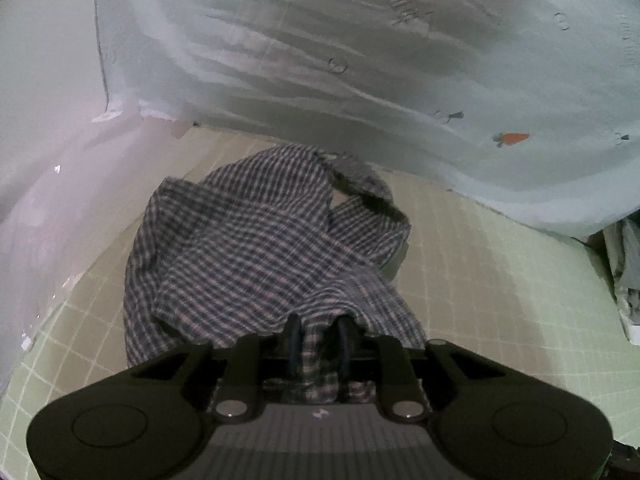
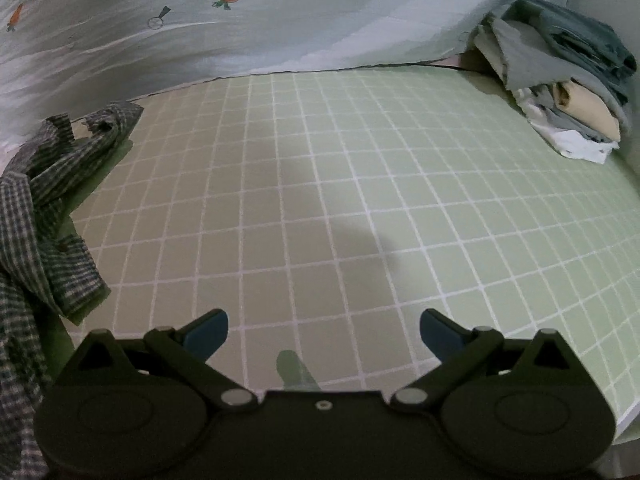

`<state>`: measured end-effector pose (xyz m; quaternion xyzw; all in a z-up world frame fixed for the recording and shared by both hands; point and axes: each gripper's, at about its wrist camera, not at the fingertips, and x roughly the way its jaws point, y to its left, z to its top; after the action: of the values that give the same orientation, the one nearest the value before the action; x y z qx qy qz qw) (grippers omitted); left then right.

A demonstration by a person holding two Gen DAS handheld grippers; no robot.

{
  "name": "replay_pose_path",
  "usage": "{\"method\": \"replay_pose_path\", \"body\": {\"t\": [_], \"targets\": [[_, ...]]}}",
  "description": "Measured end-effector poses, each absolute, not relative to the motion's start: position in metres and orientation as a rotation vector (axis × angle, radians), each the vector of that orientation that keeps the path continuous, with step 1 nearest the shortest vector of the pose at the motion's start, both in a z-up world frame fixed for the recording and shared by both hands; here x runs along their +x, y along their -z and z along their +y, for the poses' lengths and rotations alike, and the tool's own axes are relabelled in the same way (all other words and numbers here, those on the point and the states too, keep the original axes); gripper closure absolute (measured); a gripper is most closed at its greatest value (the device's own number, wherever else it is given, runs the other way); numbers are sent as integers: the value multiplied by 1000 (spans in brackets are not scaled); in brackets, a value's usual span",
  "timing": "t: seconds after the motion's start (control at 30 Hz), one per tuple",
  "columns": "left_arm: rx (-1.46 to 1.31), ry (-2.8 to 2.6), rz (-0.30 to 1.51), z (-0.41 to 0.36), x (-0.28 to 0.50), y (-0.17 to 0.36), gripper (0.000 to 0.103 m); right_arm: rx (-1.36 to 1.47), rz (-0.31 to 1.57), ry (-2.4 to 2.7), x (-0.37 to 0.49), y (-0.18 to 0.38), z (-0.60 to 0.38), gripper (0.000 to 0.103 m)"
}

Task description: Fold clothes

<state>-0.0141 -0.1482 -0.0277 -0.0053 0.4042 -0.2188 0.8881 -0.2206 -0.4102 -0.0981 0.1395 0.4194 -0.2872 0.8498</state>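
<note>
Here, step in hand: picking the crumpled checked shirt (image 1: pixel 256 240) off the green gridded worktop (image 2: pixel 360 200) to spread it for folding.
Left gripper (image 1: pixel 318 334): clenched on a bunch of the shirt's near edge.
Right gripper (image 2: pixel 324 326): released, jaws wide, nothing between them, over bare worktop.
Shirt's place: heaped at the worktop's left side, near the carrot-print cloth (image 1: pixel 360 40).
Folded pile (image 2: pixel 560 92): far right corner.
Next move, likely: right gripper needs a second edge, so the shirt can be stretched flat.

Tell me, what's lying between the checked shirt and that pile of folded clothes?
Nothing: only bare green grid mat separates the checked shirt from the pile of folded clothes, seen in the right wrist view.
</note>
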Motion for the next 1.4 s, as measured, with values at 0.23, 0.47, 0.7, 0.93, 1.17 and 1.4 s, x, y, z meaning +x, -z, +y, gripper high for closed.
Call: {"method": "replay_pose_path", "body": {"t": [0.23, 0.47, 0.7, 0.93, 1.17, 1.4], "targets": [[-40, 461, 822, -145, -21, 22, 98, 299, 881, 605, -226, 98, -412, 0], [-128, 500, 751, -125, -26, -4, 103, 300, 887, 593, -227, 100, -410, 0], [-130, 515, 698, -114, -21, -31, 102, 291, 902, 558, -219, 102, -400, 0], [-62, 457, 807, -125, -20, 2, 82, 258, 907, 542, -219, 101, -393, 0], [-152, 405, 918, -112, -27, 30, 66, 304, 896, 613, -225, 99, -414, 0], [-255, 400, 954, -101, -24, 43, 44, 303, 926, 584, -217, 107, -413, 0]]}}
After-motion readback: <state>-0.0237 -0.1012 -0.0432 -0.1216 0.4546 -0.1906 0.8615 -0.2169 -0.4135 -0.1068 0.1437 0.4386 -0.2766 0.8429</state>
